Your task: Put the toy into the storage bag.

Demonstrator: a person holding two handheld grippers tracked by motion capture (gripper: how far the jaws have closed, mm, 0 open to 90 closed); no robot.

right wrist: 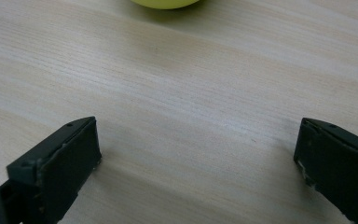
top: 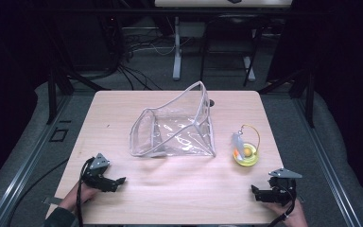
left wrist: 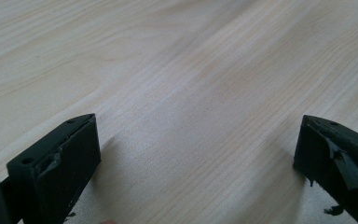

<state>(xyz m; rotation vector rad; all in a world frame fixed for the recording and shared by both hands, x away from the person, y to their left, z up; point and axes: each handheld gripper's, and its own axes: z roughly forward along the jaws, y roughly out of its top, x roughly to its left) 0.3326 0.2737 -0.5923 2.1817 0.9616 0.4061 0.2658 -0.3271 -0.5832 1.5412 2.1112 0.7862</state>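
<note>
While both jaws stood apart and empty, left gripper [top: 116, 182] and right gripper [top: 255, 191] rested on wooden table [top: 179, 194]; clear zip pouch [top: 175, 127] lay beside yellow dish [top: 246, 154].

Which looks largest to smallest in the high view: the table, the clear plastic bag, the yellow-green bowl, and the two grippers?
1. Table.
2. Clear plastic bag.
3. The left gripper and right gripper look alike, so no ranking between them.
4. Yellow-green bowl, slightly smaller; it sits farther from the camera, so this is unsure.

Pouch [top: 175, 125] mid-table [top: 179, 198], bowl [top: 246, 155] to its right
</note>
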